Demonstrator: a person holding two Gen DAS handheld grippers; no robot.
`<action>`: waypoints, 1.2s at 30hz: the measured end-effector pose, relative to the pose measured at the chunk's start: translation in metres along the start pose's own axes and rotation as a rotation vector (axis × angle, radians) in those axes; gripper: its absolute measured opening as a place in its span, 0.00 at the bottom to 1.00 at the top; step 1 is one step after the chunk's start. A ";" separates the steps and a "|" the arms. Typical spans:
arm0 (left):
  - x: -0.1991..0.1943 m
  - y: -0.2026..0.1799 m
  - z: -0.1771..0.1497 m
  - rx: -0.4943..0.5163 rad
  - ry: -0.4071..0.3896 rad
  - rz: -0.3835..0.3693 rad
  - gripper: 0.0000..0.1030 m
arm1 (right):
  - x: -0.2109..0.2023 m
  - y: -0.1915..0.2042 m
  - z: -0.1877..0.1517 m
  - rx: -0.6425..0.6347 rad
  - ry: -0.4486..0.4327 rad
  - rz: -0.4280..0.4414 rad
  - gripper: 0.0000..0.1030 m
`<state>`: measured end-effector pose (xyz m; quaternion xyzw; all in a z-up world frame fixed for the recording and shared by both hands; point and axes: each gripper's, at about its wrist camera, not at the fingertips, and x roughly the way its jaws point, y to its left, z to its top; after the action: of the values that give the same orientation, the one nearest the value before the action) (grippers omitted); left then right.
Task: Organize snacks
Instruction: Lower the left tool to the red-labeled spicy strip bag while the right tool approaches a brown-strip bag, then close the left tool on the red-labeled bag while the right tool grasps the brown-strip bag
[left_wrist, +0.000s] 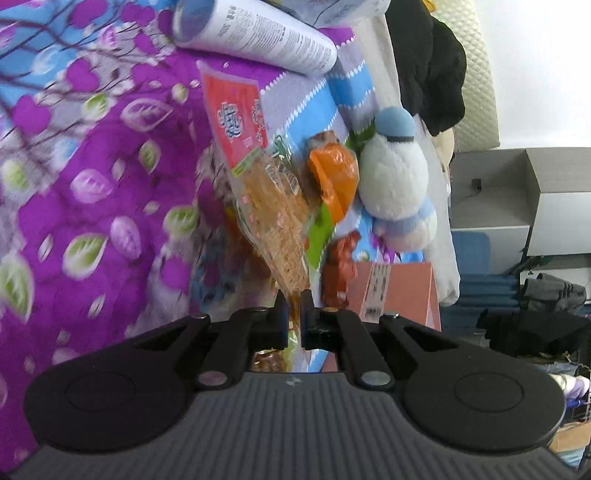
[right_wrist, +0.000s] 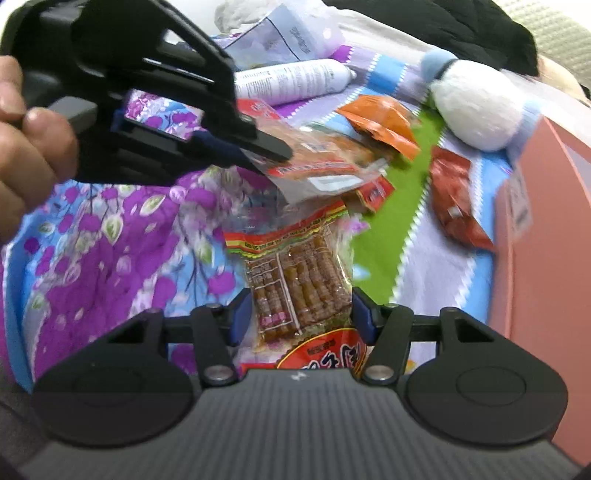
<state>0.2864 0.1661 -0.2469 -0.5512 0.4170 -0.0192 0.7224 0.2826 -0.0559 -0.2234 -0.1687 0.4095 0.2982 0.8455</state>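
Pinching a clear snack packet (left_wrist: 275, 221) in the closed left gripper (left_wrist: 294, 295), lifted above the bed (left_wrist: 92, 166). Straddling a second biscuit packet (right_wrist: 299, 280) with right gripper (right_wrist: 299, 314) fingers spread. Leaving orange (right_wrist: 380, 118) and red (right_wrist: 454, 199) packets scattered beside the pink box (right_wrist: 546, 221); sorting seemingly barely begun.

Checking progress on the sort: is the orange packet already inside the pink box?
No, in the right wrist view the orange packet lies on the bedspread, apart from the pink box at the right edge.
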 end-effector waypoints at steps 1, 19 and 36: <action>-0.005 0.001 -0.005 0.001 0.004 0.000 0.06 | -0.003 0.001 -0.003 0.004 0.004 -0.009 0.57; -0.072 0.047 -0.087 0.179 0.171 0.162 0.07 | -0.072 0.013 -0.085 0.193 0.035 -0.140 0.57; -0.097 0.022 -0.112 0.339 0.006 0.464 0.88 | -0.083 0.009 -0.103 0.239 0.009 -0.095 0.73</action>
<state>0.1439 0.1344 -0.2139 -0.3123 0.5251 0.0755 0.7880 0.1749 -0.1341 -0.2205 -0.0873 0.4374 0.2064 0.8709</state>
